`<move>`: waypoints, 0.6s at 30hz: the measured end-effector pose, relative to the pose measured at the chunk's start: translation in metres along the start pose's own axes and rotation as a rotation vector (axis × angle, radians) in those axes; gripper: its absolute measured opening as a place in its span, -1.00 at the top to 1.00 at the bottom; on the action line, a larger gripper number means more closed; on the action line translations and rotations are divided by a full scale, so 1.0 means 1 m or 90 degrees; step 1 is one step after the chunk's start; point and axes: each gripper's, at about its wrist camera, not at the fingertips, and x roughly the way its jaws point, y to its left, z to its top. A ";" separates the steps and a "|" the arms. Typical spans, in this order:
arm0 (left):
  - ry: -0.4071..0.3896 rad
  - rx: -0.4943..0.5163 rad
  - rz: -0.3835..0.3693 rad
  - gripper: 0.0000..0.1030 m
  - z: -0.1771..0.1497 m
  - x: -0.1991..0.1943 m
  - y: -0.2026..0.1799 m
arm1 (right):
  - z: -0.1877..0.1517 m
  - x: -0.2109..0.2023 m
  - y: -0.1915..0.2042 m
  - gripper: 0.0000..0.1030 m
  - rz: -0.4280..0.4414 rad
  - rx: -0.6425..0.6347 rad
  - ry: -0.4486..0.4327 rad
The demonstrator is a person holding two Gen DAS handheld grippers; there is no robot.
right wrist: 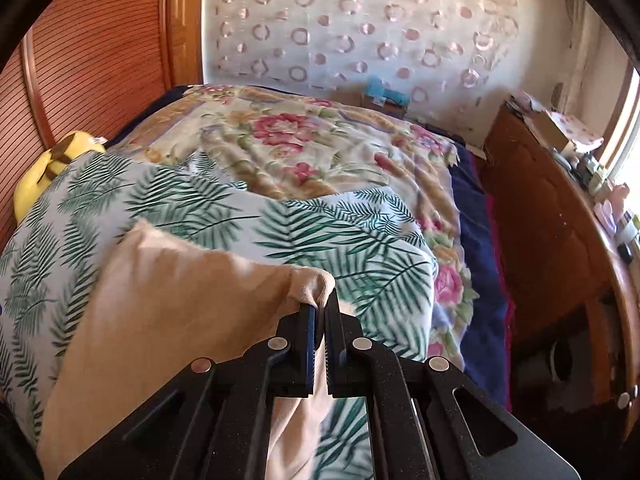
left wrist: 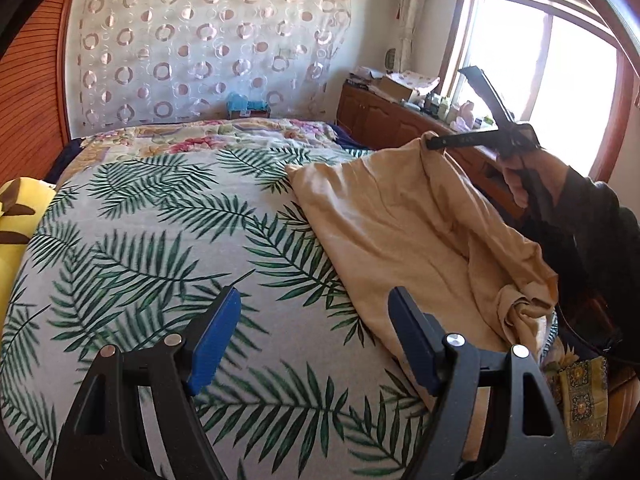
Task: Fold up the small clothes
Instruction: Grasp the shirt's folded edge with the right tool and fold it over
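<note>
Between the right tongs (right wrist: 320,312), clenched tight, sits a corner of the beige cotton garment (left wrist: 400,232), lifted off the palm-leaf bedsheet (left wrist: 160,240); the left tongs (left wrist: 316,320) hover released just beside its near edge.

A palm-leaf sheet (left wrist: 160,248) covers the near part of the bed, with a floral quilt (right wrist: 304,148) beyond it and a yellow pillow (left wrist: 16,216) at its left edge. A circle-patterned curtain (left wrist: 200,40) hangs behind the bed, beside a slatted wooden panel (right wrist: 92,52). A cluttered wooden cabinet (left wrist: 384,116) stands under the window (left wrist: 560,64).
</note>
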 end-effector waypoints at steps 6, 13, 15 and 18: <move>0.028 0.016 -0.001 -0.49 0.007 0.024 -0.010 | 0.000 0.026 -0.018 0.94 0.004 0.005 0.024; 0.049 0.035 0.002 -0.49 0.006 0.036 -0.019 | -0.006 0.043 -0.039 0.83 0.012 0.042 0.049; 0.053 0.035 0.003 -0.49 0.004 0.037 -0.021 | -0.009 0.034 -0.043 0.51 0.002 0.047 0.040; 0.049 0.040 0.001 -0.49 0.002 0.033 -0.027 | -0.018 0.009 -0.047 0.22 0.008 0.064 0.022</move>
